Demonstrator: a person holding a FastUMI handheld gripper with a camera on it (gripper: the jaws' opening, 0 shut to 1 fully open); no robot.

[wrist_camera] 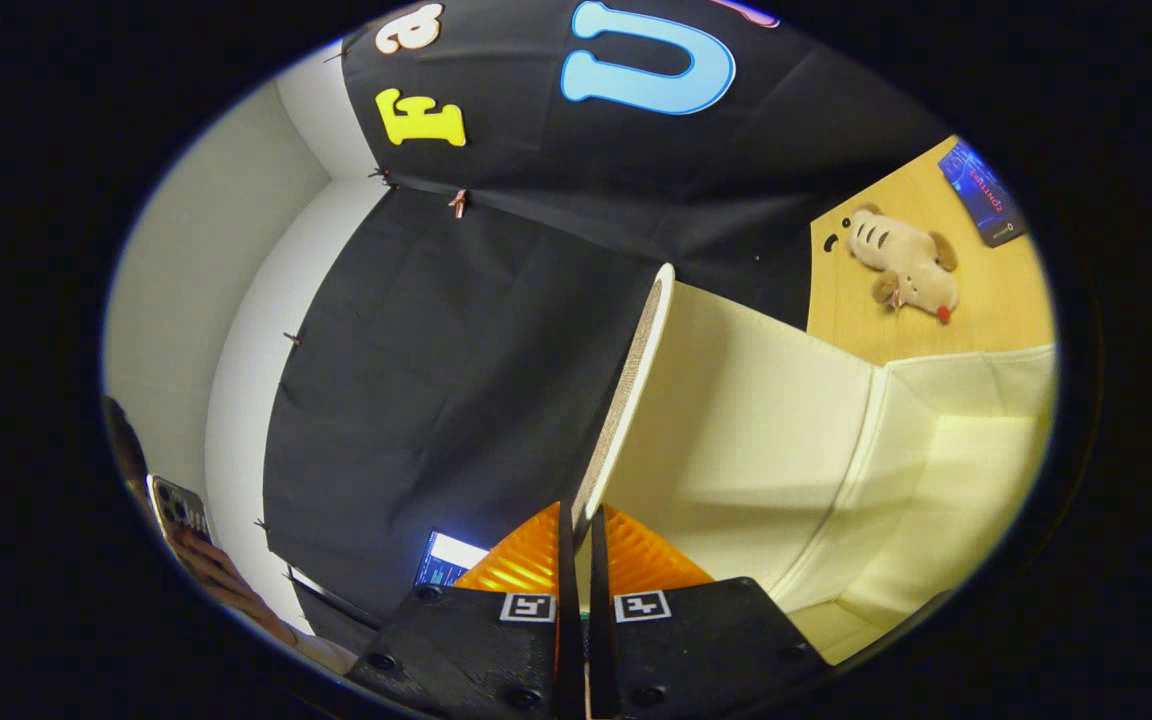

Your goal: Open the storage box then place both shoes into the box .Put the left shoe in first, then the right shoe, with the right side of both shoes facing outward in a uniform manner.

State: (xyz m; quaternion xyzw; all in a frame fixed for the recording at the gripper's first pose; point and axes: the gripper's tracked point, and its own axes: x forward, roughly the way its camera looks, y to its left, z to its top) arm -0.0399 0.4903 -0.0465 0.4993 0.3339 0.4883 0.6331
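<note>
Gripper (581,535): fingers pinching the thin cream lid flap (626,400), its edge seemingly corrugated.
Box: cream fabric storage box (896,470), interior partly cut off.

Tongs (583,530): closed on the edge of the storage box lid (626,400); each finger carries a square black-and-white marker tag (528,607), a coded pattern and not words.
Dark blue booklet (981,192) on the desk (996,300): red print on its cover, too small and slanted to read.
Small lit screen (448,560) beside the tongs: lines too blurred to read.
</note>
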